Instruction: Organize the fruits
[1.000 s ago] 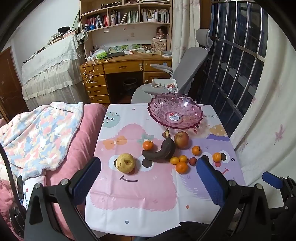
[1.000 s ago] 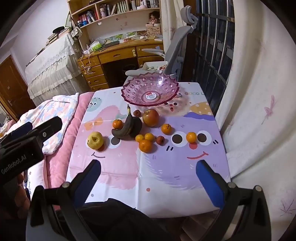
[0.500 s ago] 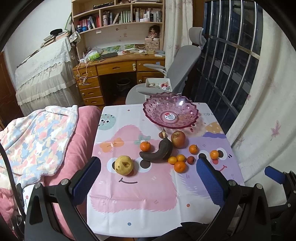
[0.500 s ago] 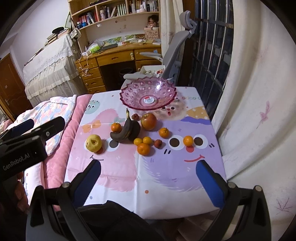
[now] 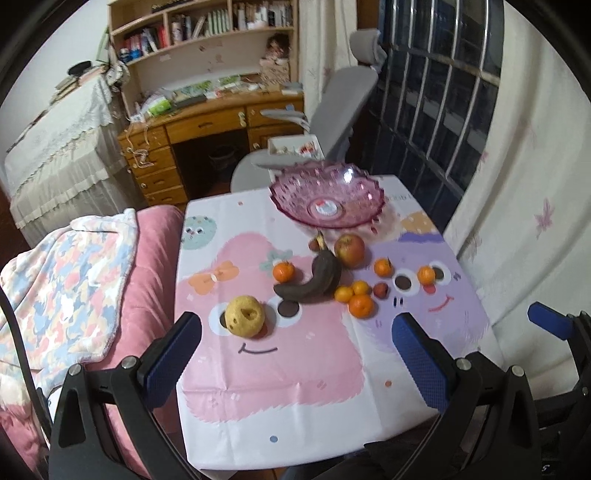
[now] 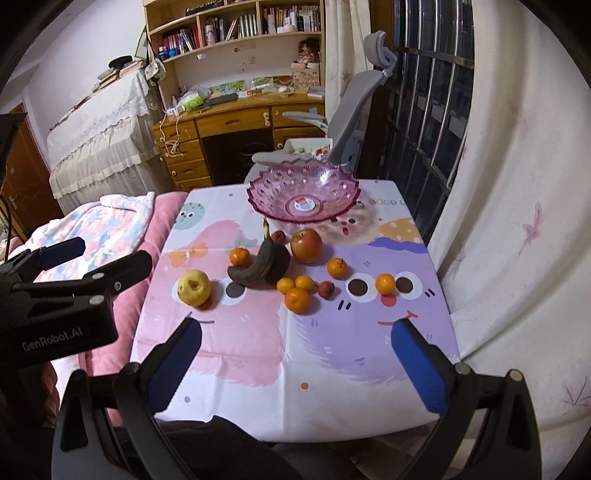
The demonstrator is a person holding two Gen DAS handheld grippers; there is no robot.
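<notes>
Left gripper (image 5: 295, 354) and right gripper (image 6: 295, 354) both spread wide, holding nothing, bottom of frame. Fruit loose mid-frame on the cartoon tablecloth (image 6: 332, 350): blackened banana (image 6: 264, 267), red apple (image 6: 306, 245), yellow pear (image 6: 194, 288), tangerines. Pink glass bowl (image 6: 280, 192) just above them.

A wooden desk (image 6: 236, 122) with drawers stands at the far wall, its top strewn with papers and boxes. Bookshelves (image 6: 236, 26) rise directly above the desk; a grey office chair (image 6: 351, 110) sits just right of it, before a barred window (image 6: 432, 103). Left of the desk, a lace cloth (image 6: 99, 125) drapes furniture. Nearer than the desk lies a patterned blanket (image 5: 62, 280) on pink bedding (image 5: 155, 236).
</notes>
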